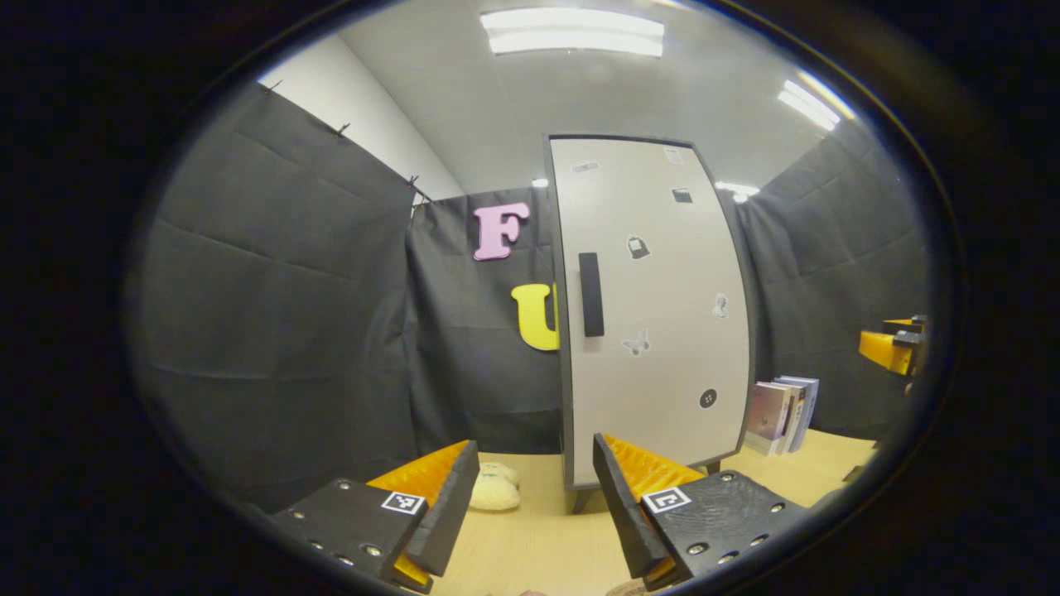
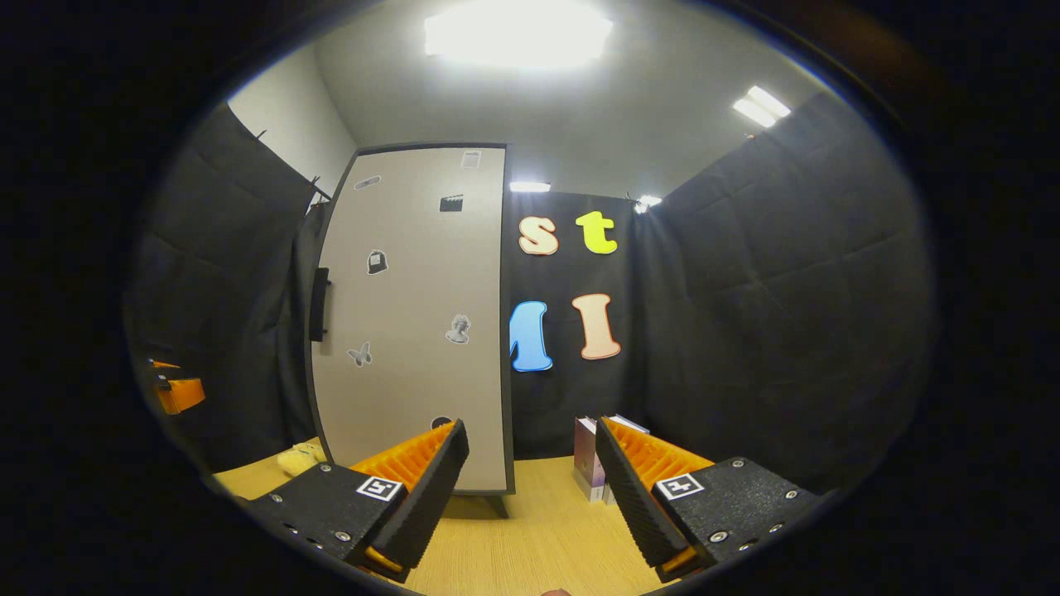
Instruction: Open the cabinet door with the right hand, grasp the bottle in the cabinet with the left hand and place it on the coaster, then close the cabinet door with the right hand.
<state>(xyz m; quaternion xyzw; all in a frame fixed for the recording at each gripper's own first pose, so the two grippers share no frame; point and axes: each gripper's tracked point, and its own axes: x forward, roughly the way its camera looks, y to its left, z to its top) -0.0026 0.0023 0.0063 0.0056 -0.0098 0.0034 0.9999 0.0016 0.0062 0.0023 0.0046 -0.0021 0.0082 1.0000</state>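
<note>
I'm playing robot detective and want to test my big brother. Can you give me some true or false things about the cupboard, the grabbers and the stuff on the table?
1. The cabinet door is closed. True.
2. The left gripper is squeezing a bottle. False: its fingers are apart with nothing between them.
3. The door's black handle stands upright. True.
4. The books lie flat in a pile. False: they stand upright beside the cabinet on the wooden table.
5. The right gripper has hold of the handle. False: it is open and away from the door.
6. A fluffy cream thing lies on the table by the cabinet's foot. True.
</note>
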